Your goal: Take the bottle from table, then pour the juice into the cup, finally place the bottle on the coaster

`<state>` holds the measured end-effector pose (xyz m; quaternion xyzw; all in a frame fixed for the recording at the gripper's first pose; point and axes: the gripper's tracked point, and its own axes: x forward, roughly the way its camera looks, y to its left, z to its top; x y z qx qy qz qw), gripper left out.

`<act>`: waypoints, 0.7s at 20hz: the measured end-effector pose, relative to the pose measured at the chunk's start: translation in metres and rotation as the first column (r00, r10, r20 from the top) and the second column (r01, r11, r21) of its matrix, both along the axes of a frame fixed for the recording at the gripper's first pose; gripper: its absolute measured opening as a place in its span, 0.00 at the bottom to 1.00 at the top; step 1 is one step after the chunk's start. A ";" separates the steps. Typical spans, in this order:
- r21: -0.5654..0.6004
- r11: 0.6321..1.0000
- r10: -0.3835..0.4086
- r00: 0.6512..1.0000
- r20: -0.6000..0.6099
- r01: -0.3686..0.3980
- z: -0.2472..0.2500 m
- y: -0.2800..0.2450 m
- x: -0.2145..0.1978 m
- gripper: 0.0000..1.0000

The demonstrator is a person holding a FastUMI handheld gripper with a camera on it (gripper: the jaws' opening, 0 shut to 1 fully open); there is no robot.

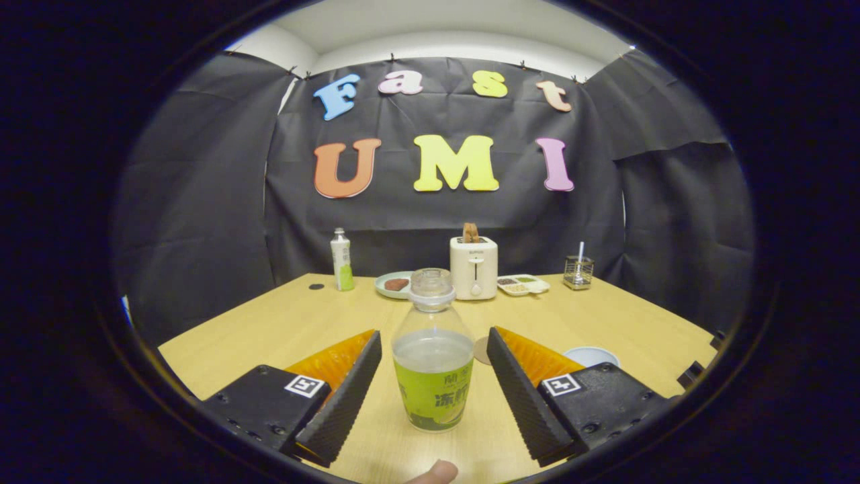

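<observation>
The juice bottle point(433, 356) stands upright on the wooden table point(282, 323) between the fingers of the gripper point(433, 386), which are spread wide and clear of it on both sides, so nothing is grasped yet. Just beyond the right finger lie the coaster point(481, 350) and, farther right, the cup point(591, 355) (only its rim shows). By my reading the task is at its start: gripping, pouring and setting down all remain.

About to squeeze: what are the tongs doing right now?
Tongs: open, one finger on each side of the bottle, gaps both sides, holding nothing.
</observation>
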<state>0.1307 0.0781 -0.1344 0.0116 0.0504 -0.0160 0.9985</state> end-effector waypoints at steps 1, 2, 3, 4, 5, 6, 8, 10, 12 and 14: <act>0.001 1.000 -0.004 1.000 0.005 0.004 0.001 0.000 0.000 1.00; 0.003 1.000 -0.007 1.000 0.010 0.007 -0.001 0.002 0.001 1.00; -0.001 1.000 -0.009 1.000 0.007 0.009 -0.004 0.003 0.003 1.00; -0.008 1.000 -0.013 1.000 -0.005 0.013 -0.008 0.002 0.006 1.00; -0.014 1.000 -0.015 1.000 -0.007 0.015 -0.008 0.002 0.008 1.00; -0.014 1.000 -0.012 1.000 -0.002 0.012 -0.007 0.004 0.010 1.00; -0.012 1.000 -0.010 1.000 -0.005 0.010 -0.012 0.004 0.013 1.00; -0.008 1.000 -0.006 1.000 -0.001 0.006 -0.018 0.005 0.015 1.00; -0.008 1.000 -0.011 1.000 -0.005 0.011 -0.026 0.005 0.016 1.00; -0.019 1.000 -0.004 1.000 -0.015 0.004 -0.029 0.010 0.020 1.00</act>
